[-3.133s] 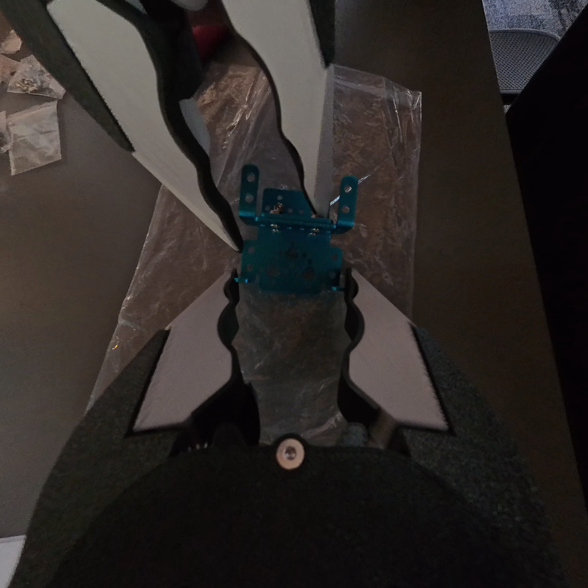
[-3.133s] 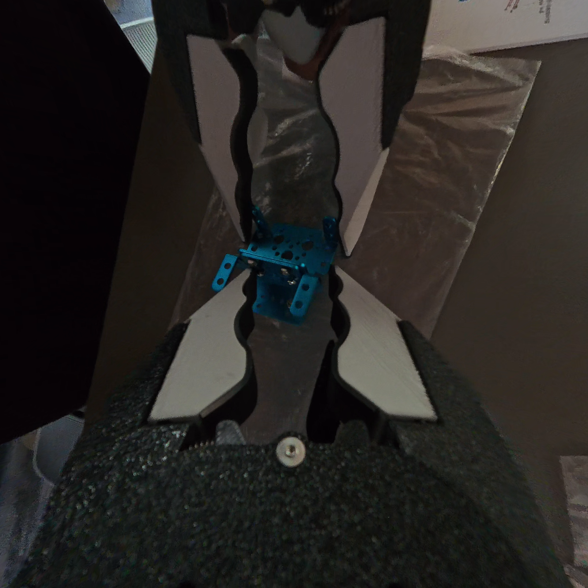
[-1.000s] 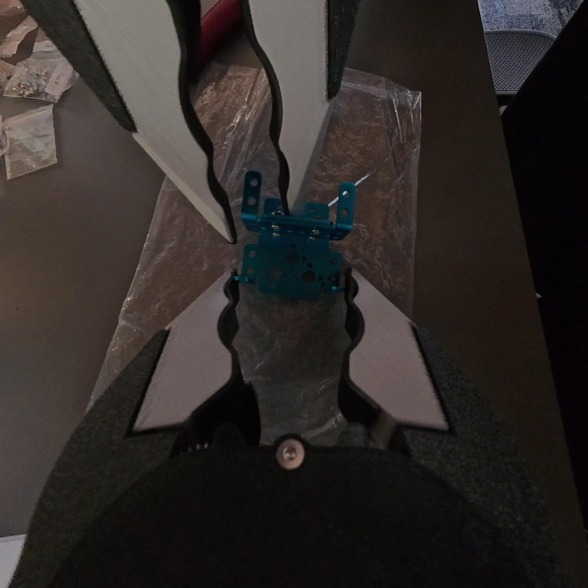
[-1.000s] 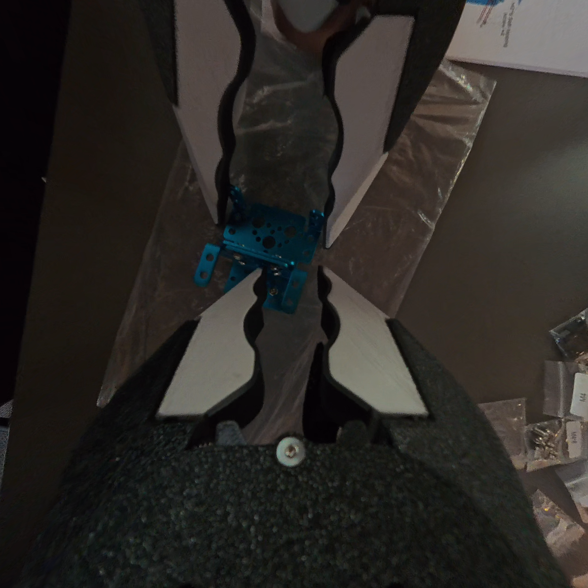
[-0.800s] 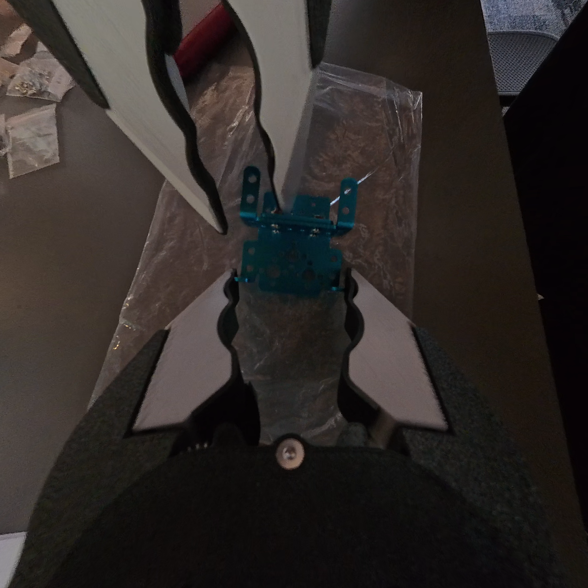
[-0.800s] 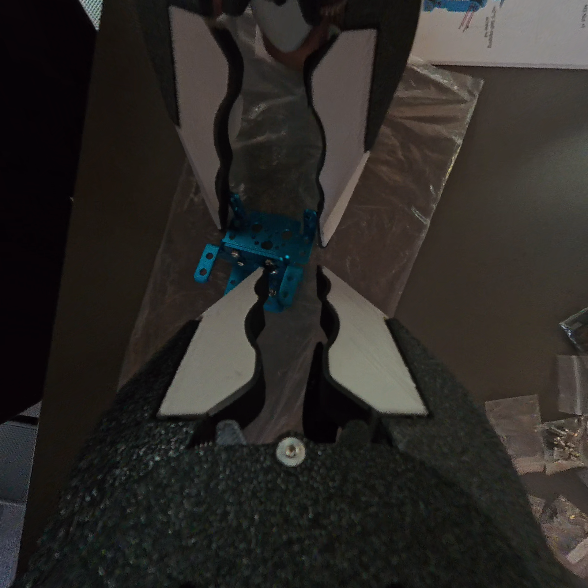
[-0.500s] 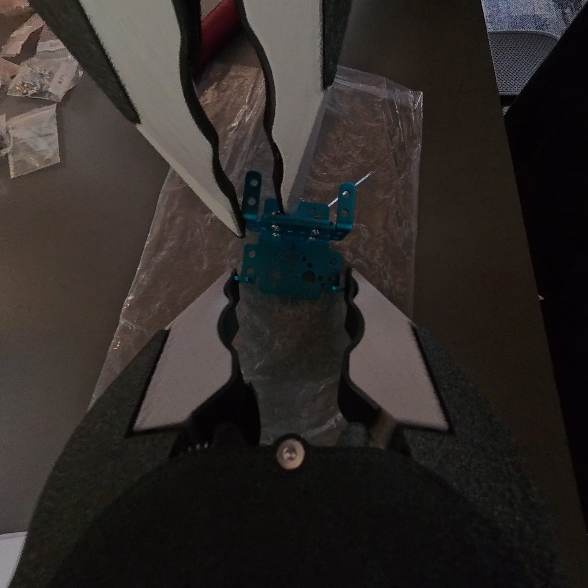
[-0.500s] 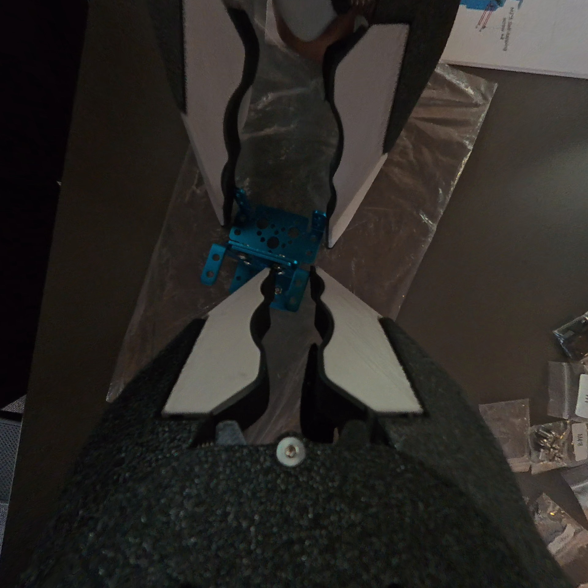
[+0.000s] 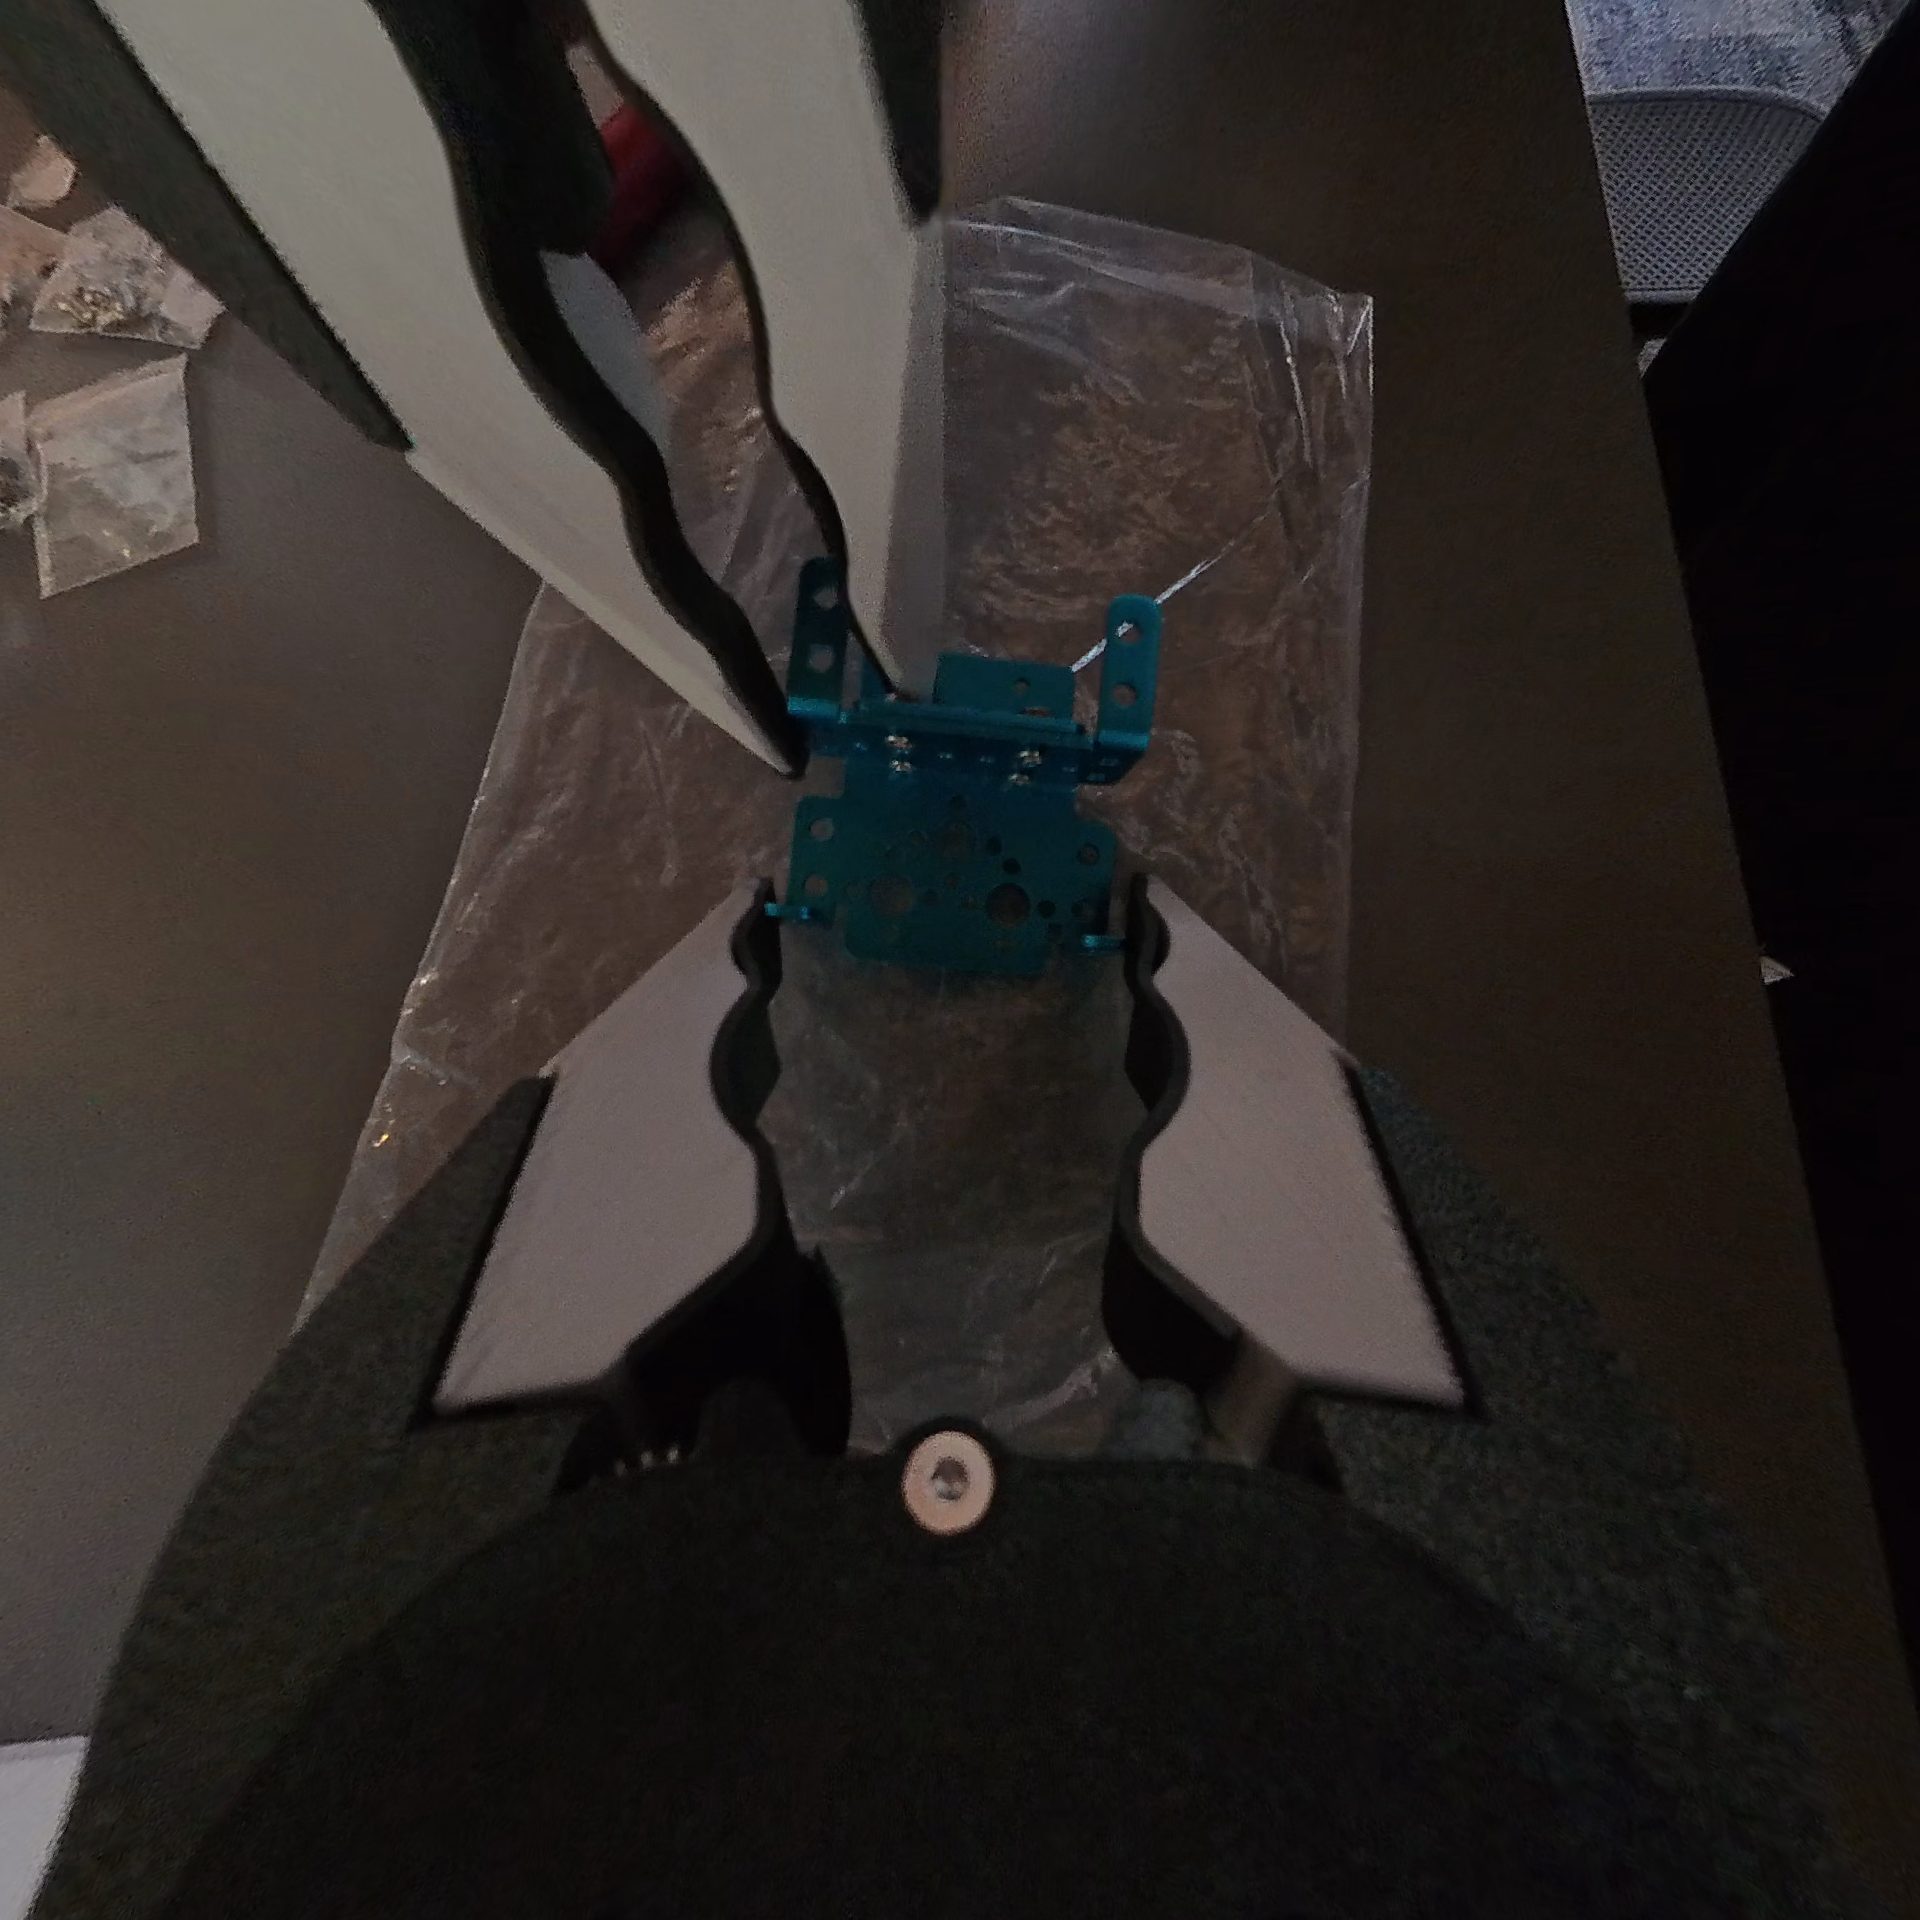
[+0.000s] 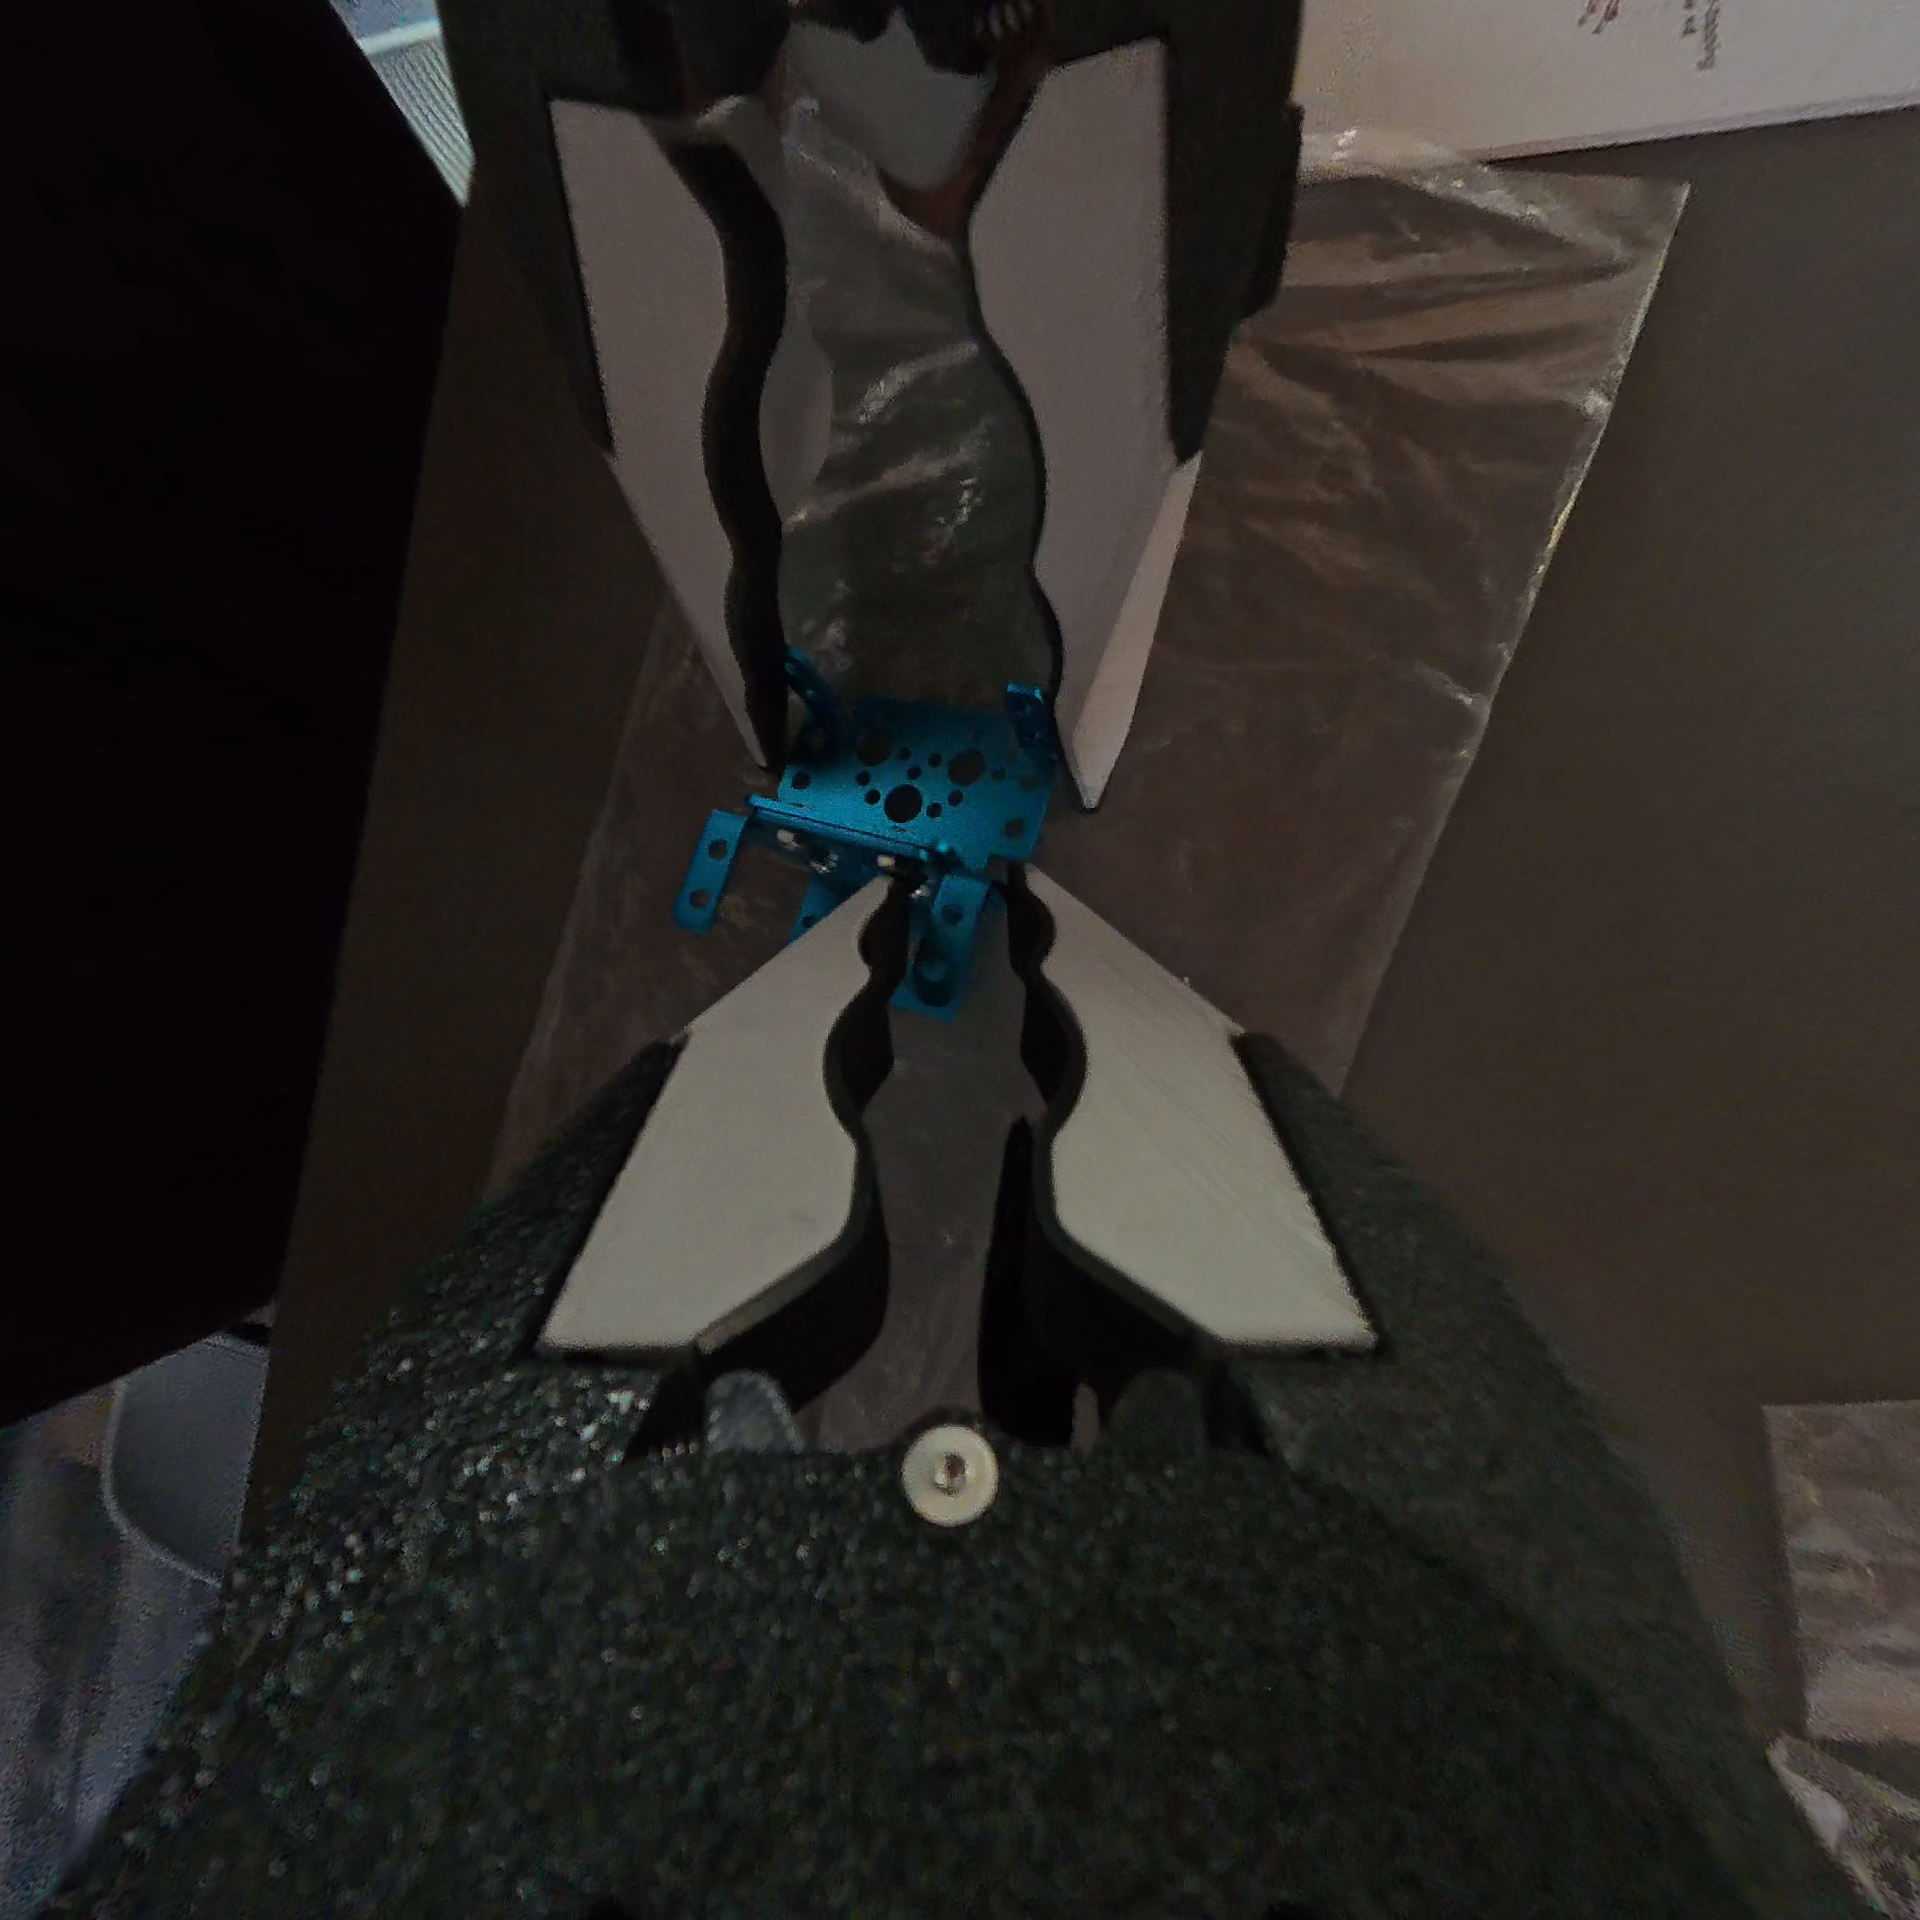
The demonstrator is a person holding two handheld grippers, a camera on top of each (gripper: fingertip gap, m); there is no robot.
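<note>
A blue perforated metal bracket assembly [image 9: 951,862] is held above a clear plastic bag [image 9: 1195,468] on a dark brown table. My left gripper [image 9: 951,904] is shut on the bracket's flat plate, with the plate's side pins against both pads. My right gripper [image 10: 951,883] comes from the opposite side, its jaws narrowed around one upright arm of the bracket [image 10: 904,790]. In the left wrist view the right gripper [image 9: 831,727] flanks the bracket's left arm. In the right wrist view the left gripper [image 10: 925,779] grips the far plate.
Small clear bags of screws [image 9: 104,499] lie at the far left of the table. A white printed sheet [image 10: 1558,62] lies beyond the plastic bag [image 10: 1403,520]. A red object [image 9: 634,135] shows behind the right gripper. The table's edge and a mesh chair [image 9: 1704,156] are to the right. Left and right tips are no more than a few centimetres apart.
My right gripper's jaws have narrowed from wide open and settled around one arm of the bracket, shifting about as they did. My left gripper has kept its hold, nearly still.
</note>
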